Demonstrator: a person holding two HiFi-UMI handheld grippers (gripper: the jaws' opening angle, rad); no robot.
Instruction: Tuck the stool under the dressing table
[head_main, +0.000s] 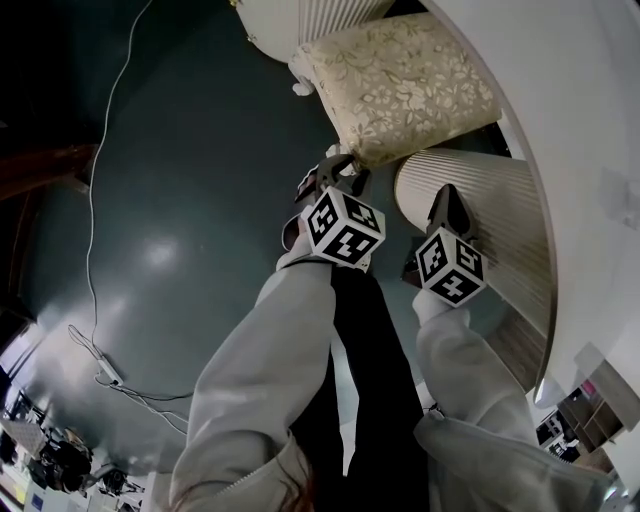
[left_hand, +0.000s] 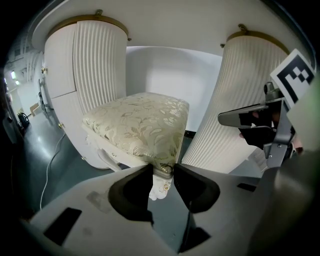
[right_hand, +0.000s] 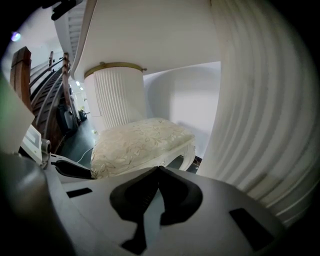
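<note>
The stool (head_main: 400, 85) has a cream floral cushion and white carved legs, and it stands partly in the gap between the dressing table's two ribbed pedestals. My left gripper (head_main: 343, 170) is shut on the stool's near corner. In the left gripper view its pads (left_hand: 162, 171) press the cushion edge just above the leg (left_hand: 159, 187). My right gripper (head_main: 450, 198) hovers beside the right pedestal (head_main: 480, 200), to the right of the stool. Its jaws (right_hand: 157, 171) are shut with nothing between them. The stool (right_hand: 140, 142) lies just ahead of them.
The white tabletop (head_main: 560, 120) overhangs on the right, and the left pedestal (left_hand: 95, 75) stands behind the stool. A thin cable (head_main: 93, 250) runs over the dark green floor to a plug strip (head_main: 108, 376). A wooden stair rail (right_hand: 22, 75) is far left.
</note>
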